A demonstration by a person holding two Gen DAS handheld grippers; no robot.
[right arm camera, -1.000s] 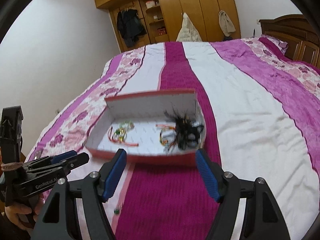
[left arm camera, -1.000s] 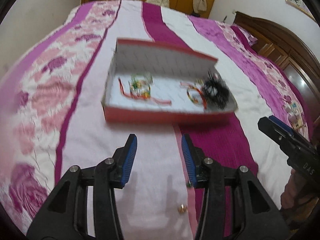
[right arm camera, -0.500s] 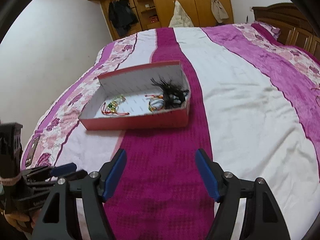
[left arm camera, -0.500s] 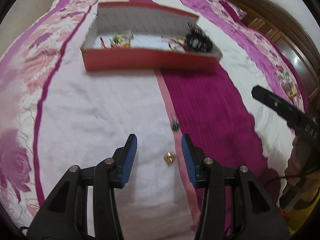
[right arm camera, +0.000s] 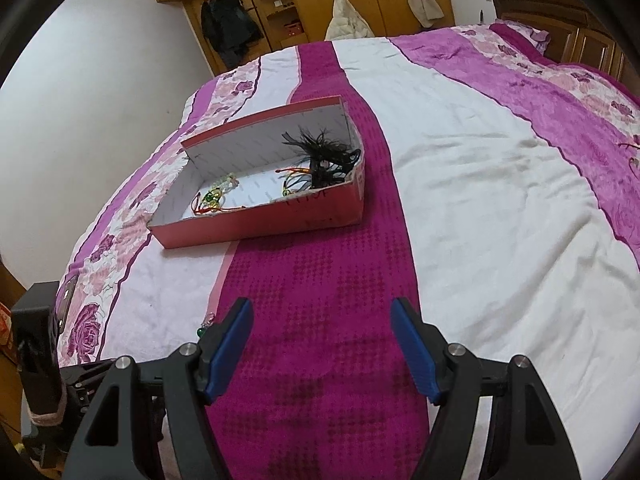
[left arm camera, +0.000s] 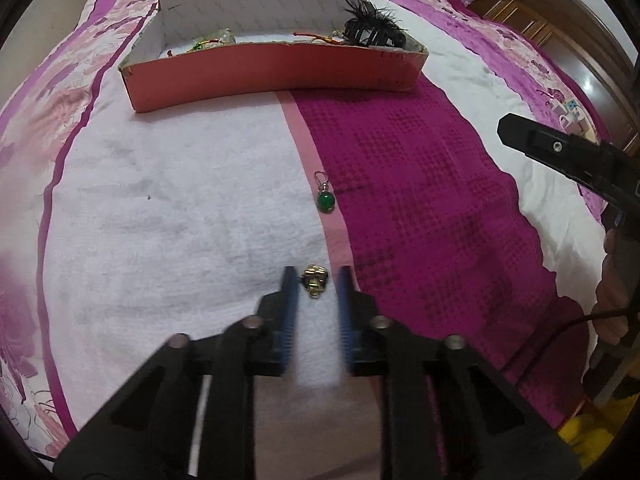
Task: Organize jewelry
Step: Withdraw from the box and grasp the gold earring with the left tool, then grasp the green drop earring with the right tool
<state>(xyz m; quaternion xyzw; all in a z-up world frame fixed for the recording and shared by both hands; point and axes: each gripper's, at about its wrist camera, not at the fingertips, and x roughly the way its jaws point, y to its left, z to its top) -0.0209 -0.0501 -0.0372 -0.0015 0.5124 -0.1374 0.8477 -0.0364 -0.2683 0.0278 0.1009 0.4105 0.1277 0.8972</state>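
Left-wrist view. Left gripper (left arm camera: 316,280) is low over the bedspread (left arm camera: 180,216), its blue pads (left arm camera: 290,292) narrowed to a small gap around one gold ring (left arm camera: 315,279). A sliver of space shows on each side of the ring, so the pads bracket it without yet pinching. The stance suits a pick of a tiny flat-lying piece: fingers straddle it so that closing centres it. One green bead pendant (left arm camera: 325,199) with a wire hook lies farther ahead, on the pale pink stripe, apart from the ring. One red cardboard box (left arm camera: 276,68) sits beyond both, open-topped, presumably the collecting place. It holds one black feathery hairpiece (left arm camera: 374,26) at its right end and two tangles of coloured cord jewellery (left arm camera: 212,42); an exact piece count inside cannot be told. Loose pieces outside the box: two.

Right-wrist view. Right gripper (right arm camera: 322,344) hovers above the magenta stripe with its jaws spread wide and nothing between them, evidently waiting. The same box appears farther off, contents matching. The green pendant shows partly just beside the left-hand blue pad. The ring is hidden here.
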